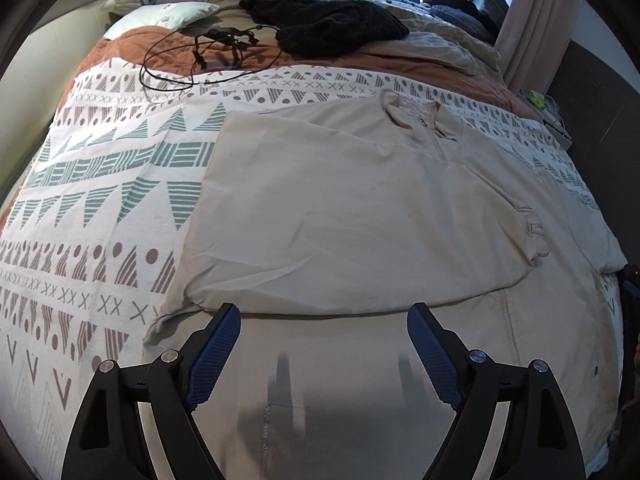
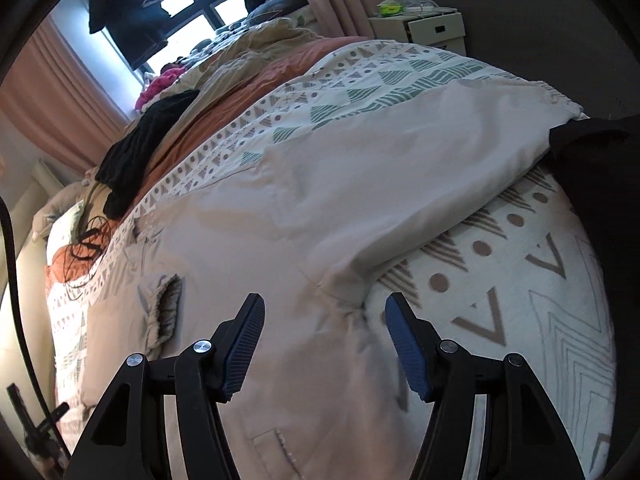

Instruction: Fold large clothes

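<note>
A large beige garment (image 1: pixel 340 208) lies spread on the patterned bedspread (image 1: pixel 100 200), with its left side folded over the body and its collar (image 1: pixel 416 114) at the far end. My left gripper (image 1: pixel 324 316) is open and empty, just above the garment's near part by the folded edge. In the right wrist view the same garment (image 2: pixel 280 220) lies across the bed with a gathered sleeve cuff (image 2: pixel 166 308) on the left. My right gripper (image 2: pixel 324 308) is open and empty over the garment's right edge, where a sleeve runs off to the upper right.
A black knitted garment (image 1: pixel 332 20) and a tangle of black cables (image 1: pixel 200 56) lie at the far end of the bed. A white box with clutter (image 2: pixel 432 24) stands beside the bed. Pillows (image 1: pixel 160 16) and curtains (image 2: pixel 52 92) are at the back.
</note>
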Action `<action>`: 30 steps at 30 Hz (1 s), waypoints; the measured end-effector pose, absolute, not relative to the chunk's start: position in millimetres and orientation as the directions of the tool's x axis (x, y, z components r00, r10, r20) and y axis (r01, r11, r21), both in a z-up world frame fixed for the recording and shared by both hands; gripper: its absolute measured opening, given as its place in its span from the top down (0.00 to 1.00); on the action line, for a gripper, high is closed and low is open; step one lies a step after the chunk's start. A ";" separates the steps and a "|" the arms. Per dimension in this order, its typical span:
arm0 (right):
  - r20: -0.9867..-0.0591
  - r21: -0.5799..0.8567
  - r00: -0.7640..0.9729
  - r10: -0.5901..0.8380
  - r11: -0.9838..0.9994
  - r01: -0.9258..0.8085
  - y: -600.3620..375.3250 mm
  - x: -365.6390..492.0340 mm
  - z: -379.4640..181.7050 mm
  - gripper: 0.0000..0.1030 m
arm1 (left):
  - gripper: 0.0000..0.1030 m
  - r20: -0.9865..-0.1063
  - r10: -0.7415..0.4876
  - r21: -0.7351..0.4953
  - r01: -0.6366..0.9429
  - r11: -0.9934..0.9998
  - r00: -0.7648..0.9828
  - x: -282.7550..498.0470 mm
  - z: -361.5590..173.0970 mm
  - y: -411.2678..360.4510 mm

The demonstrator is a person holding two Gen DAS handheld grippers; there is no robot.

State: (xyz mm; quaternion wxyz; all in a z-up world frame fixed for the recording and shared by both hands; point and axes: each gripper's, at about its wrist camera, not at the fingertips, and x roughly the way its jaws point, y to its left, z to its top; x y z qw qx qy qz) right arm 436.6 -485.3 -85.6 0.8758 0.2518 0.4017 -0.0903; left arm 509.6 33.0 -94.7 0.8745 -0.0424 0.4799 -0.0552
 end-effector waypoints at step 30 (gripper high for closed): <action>-0.779 0.264 0.611 -0.142 0.809 0.525 -597.8 493.0 -135.8 0.94 | 0.16 -0.883 -0.079 -0.053 0.067 0.996 0.462 550.9 -140.4 -4.8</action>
